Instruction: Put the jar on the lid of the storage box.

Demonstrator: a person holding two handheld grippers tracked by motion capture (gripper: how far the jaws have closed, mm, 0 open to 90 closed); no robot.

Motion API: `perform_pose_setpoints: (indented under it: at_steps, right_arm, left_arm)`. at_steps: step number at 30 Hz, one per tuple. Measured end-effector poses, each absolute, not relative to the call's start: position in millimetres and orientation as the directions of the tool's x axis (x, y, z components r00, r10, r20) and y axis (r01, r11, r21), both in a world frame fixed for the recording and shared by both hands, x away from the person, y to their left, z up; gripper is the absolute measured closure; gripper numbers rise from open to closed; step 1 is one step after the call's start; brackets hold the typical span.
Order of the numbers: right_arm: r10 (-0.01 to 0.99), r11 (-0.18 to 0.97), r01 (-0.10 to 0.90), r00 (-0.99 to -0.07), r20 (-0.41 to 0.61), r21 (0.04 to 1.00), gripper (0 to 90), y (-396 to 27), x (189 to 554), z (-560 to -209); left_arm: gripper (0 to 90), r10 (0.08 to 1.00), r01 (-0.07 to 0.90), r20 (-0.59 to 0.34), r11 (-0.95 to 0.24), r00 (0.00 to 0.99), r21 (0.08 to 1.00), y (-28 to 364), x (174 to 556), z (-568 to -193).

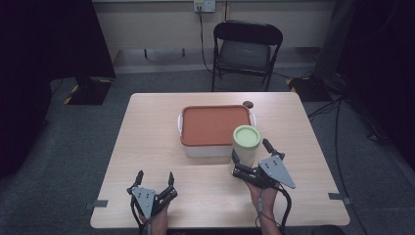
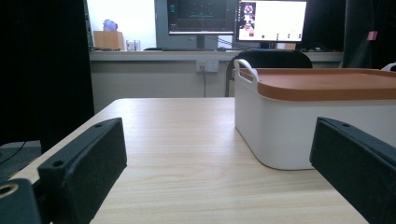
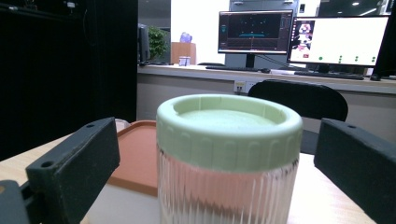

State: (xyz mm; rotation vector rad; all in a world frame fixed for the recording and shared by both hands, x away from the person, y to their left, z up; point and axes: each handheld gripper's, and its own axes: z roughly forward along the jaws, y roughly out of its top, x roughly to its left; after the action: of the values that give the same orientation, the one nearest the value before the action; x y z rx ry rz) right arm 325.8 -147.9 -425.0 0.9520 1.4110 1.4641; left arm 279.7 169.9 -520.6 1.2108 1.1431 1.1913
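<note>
A clear ribbed jar with a pale green lid [image 1: 245, 142] [image 3: 228, 154] stands upright on the table just in front of a white box with an orange lid [image 1: 214, 128] [image 2: 299, 112] [image 3: 135, 156]. My right gripper [image 1: 251, 155] [image 3: 215, 168] is open, its jaws on either side of the jar with gaps showing. My left gripper [image 1: 155, 178] [image 2: 219, 168] is open near the front left of the table, with nothing between its jaws; the box is ahead of it to the right.
The light wooden table [image 1: 147, 142] has bare room on its left half. A small dark round object [image 1: 248, 104] lies behind the box. A black folding chair [image 1: 245, 49] stands beyond the far edge. Monitors [image 3: 299, 35] sit on a back counter.
</note>
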Motion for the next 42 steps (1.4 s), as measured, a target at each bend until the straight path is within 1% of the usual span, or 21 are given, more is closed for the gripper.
perform_pose_setpoints:
  at_steps: [6, 9, 15, 24, 30, 33, 42]
  right_arm:
    - [0.945, 0.015, -0.094, -0.323, -0.044, 0.995, 0.0, -145, 332, -422]
    - [0.942, 0.018, -0.095, -0.333, -0.049, 0.995, 0.0, -143, 336, -421]
    - [0.949, 0.043, -0.087, -0.308, -0.068, 0.995, 0.0, -140, 343, -421]
    - [0.956, 0.022, -0.046, -0.291, -0.035, 0.999, 0.0, -139, 358, -426]
    - [0.96, 0.022, -0.028, -0.278, -0.029, 0.999, 0.0, -138, 363, -430]
    - [0.96, 0.024, -0.003, -0.28, -0.024, 1.0, 0.1, -138, 368, -434]
    - [0.96, 0.028, 0.019, -0.278, -0.022, 0.999, 1.4, -133, 372, -443]
  left_arm:
    - [3.4, 0.999, -0.036, 0.006, -0.004, 0.051, 0.999, 170, 280, -521]
    - [3.4, 0.999, -0.036, 0.006, -0.004, 0.051, 0.999, 170, 280, -521]
    - [3.6, 0.999, -0.035, 0.006, -0.005, 0.049, 0.999, 170, 280, -521]
    - [3.7, 0.999, -0.035, 0.006, -0.005, 0.048, 0.999, 170, 280, -521]
    - [3.6, 0.999, -0.036, 0.006, -0.004, 0.048, 0.999, 170, 280, -521]
    - [3.7, 0.999, -0.036, 0.007, -0.005, 0.047, 0.999, 170, 280, -521]
    - [3.6, 0.999, -0.036, 0.007, -0.005, 0.047, 0.999, 170, 280, -521]
